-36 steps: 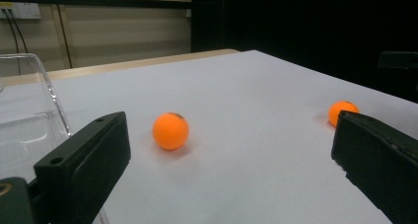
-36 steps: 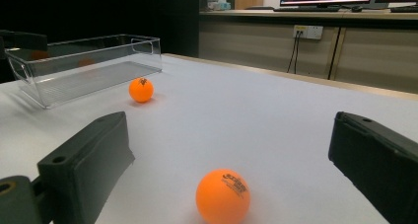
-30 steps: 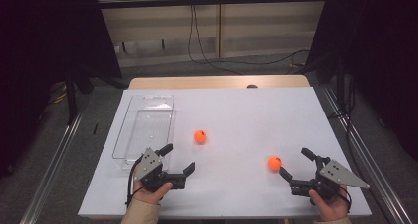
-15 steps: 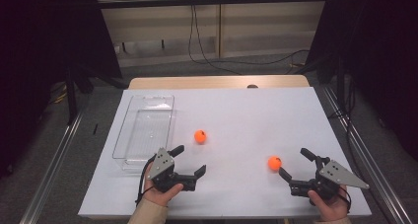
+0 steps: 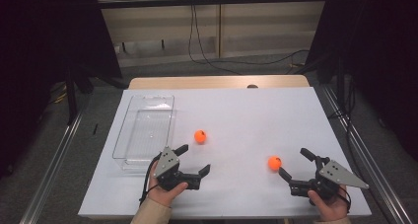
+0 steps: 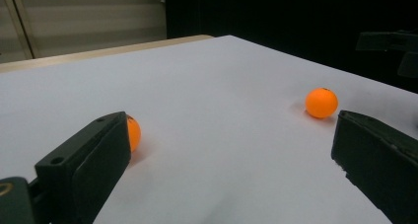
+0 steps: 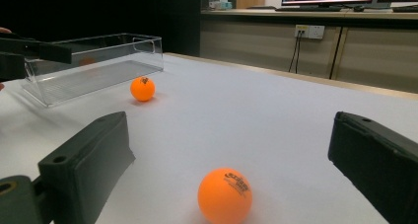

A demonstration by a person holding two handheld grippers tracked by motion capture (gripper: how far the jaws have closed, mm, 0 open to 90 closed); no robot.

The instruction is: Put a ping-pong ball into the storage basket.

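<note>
High view first: we have the clear, ribbed plastic tray [image 5: 143, 130] just up-left of our left claw [image 5: 195, 160], whose matte black jaws gape wide, holding nothing. A glossy orange ball [image 5: 200, 136] sits just ahead of it. Further right, a second round ball [image 5: 274, 163] lies just before our right claw [image 5: 294, 163], also spread wide and empty.

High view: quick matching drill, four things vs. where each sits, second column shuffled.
Things:
1. clear plastic bin
2. ball near the bin
3. ball at the right gripper
4. left gripper

Places or states:
A. just ahead of open jaws, on the table's right side
B. open, at the near edge, below the bin-side ball
C. empty, along the table's left side
D. mid-table, just right of the bin

Pairs: 1-C, 2-D, 3-A, 4-B
</note>
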